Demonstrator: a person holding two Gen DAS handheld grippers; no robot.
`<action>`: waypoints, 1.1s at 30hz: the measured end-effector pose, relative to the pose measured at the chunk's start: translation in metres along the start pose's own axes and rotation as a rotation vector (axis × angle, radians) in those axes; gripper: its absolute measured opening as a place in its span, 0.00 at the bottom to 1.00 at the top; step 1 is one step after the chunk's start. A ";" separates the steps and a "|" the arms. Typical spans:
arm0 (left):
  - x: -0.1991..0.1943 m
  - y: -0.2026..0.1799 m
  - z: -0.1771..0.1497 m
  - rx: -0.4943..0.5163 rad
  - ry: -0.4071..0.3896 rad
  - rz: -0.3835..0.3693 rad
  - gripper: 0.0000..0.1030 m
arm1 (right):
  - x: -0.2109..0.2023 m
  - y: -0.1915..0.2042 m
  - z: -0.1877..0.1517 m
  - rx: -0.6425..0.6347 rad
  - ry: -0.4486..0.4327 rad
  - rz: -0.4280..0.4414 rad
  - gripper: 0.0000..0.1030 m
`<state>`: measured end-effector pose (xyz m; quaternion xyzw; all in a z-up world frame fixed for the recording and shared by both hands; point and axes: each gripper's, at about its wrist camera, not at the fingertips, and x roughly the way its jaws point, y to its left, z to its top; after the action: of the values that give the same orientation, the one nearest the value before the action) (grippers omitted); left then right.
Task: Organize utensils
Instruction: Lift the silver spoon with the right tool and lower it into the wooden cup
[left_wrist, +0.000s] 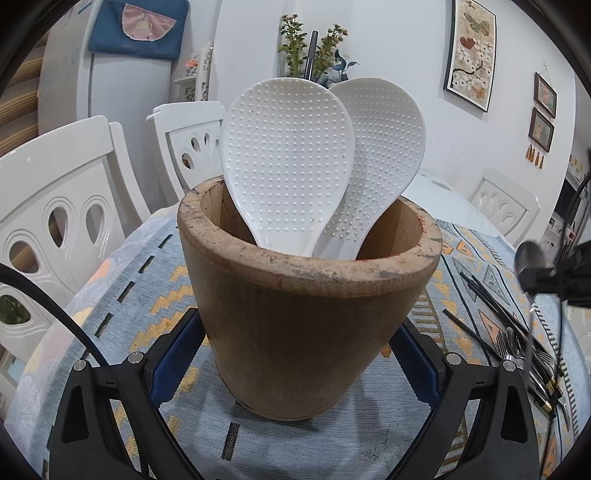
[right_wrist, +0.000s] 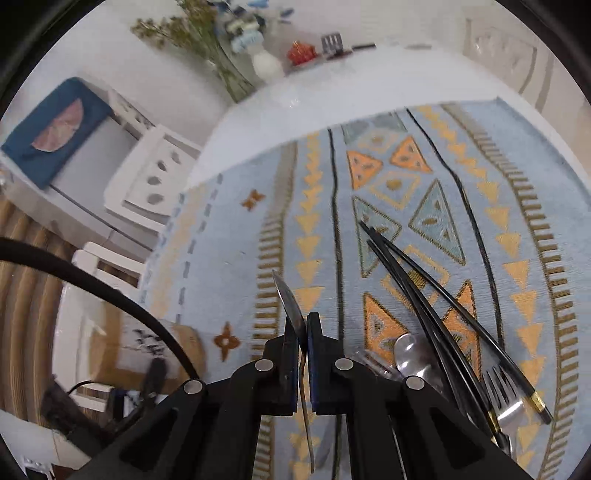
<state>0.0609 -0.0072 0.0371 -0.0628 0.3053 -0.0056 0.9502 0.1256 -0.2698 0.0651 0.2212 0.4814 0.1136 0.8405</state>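
Right gripper (right_wrist: 303, 334) angled down, clamping spoon (right_wrist: 291, 314) above tablecloth (right_wrist: 229, 236).

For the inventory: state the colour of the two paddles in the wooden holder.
White rice paddles, dotted with raised bumps; left wrist view.

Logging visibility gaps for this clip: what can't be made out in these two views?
- Paddle handles: left wrist view, hidden inside the wooden holder.
- Left gripper pads: contact with the holder is hidden behind its wall.
- Spoon in the right gripper: seen edge-on, handle end cut off below.
- Cutlery pile: count unclear, arm covers it.
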 end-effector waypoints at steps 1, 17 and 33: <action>0.000 0.000 0.000 0.000 0.001 0.000 0.94 | -0.005 0.003 0.000 -0.005 -0.011 0.005 0.04; -0.001 -0.002 0.000 -0.003 0.000 0.000 0.94 | -0.083 0.097 0.050 -0.066 -0.260 0.232 0.04; -0.003 -0.003 -0.001 -0.004 -0.006 -0.004 0.94 | -0.040 0.165 0.059 -0.081 -0.264 0.369 0.04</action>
<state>0.0579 -0.0099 0.0390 -0.0655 0.3024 -0.0068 0.9509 0.1593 -0.1563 0.2004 0.2843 0.3136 0.2546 0.8695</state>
